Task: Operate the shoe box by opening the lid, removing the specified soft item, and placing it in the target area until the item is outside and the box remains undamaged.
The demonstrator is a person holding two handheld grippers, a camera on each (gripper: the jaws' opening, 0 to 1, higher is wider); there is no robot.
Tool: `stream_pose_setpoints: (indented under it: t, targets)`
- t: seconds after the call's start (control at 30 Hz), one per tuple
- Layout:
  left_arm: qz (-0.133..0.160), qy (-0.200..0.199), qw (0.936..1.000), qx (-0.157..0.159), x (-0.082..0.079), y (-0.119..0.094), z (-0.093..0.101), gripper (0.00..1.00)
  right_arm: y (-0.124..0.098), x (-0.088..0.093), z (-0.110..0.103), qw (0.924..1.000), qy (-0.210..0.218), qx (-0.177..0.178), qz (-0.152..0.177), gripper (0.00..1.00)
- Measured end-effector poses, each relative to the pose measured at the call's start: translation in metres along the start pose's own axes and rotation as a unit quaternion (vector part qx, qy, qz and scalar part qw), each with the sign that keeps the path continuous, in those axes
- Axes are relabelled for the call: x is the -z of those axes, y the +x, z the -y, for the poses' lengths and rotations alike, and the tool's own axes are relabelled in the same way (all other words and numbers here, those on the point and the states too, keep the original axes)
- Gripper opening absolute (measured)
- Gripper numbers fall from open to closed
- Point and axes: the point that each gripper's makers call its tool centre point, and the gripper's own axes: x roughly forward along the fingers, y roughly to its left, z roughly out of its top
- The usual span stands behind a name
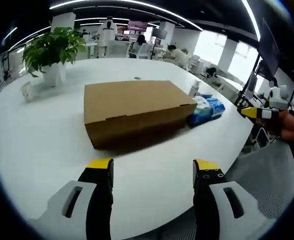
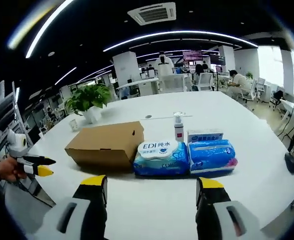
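A brown cardboard shoe box (image 1: 136, 112) lies shut on the white table (image 1: 36, 145), also seen as the shoe box (image 2: 106, 144) from its end in the right gripper view. My left gripper (image 1: 153, 167) is open, short of the box's near side, nothing between its yellow-tipped fingers. My right gripper (image 2: 152, 184) is open too, just short of the wet-wipe packs (image 2: 162, 157). The right gripper (image 1: 257, 113) shows at the table's right edge in the left gripper view. The left gripper (image 2: 39, 166) enters the right gripper view from the left, held by a hand.
Two blue wipe packs (image 2: 212, 155), a small spray bottle (image 2: 179, 127) and a small blue-white carton (image 2: 204, 135) stand beside the box. A potted plant (image 1: 51, 52) and a small cup (image 1: 27, 91) sit at the far left. Grey chair (image 1: 267, 180) near the table edge. People work at desks behind.
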Motion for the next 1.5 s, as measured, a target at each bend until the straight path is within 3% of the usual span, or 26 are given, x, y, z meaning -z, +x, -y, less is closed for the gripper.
stream_pose_setpoints:
  t: [0.1,0.23,0.47,0.87,1.03,1.5]
  targets:
    - [-0.006,0.003,1.0000,0.004,0.003,0.001,0.003,0.64,0.000,-0.005,0.004,0.9999,0.010,0.006,0.010,0.71]
    - [-0.010,-0.001,0.9999,0.010,0.005,0.002,0.007,0.64,0.004,0.002,0.002,1.0000,0.006,0.008,0.000,0.71]
    - [-0.010,0.005,0.9999,0.010,0.004,0.001,0.010,0.63,0.006,0.003,-0.005,0.9997,-0.022,0.001,-0.006,0.70]
    - [-0.016,0.013,0.9995,0.024,0.007,0.003,0.017,0.63,0.002,0.000,0.000,0.9999,-0.002,0.009,0.004,0.69]
    - [-0.016,0.008,0.9996,0.023,0.006,0.003,0.016,0.62,0.001,-0.001,0.003,0.9998,0.013,0.011,0.008,0.68]
    - [-0.002,-0.008,0.9997,0.021,0.003,0.000,0.013,0.60,0.002,0.004,-0.001,1.0000,-0.004,0.008,-0.004,0.66]
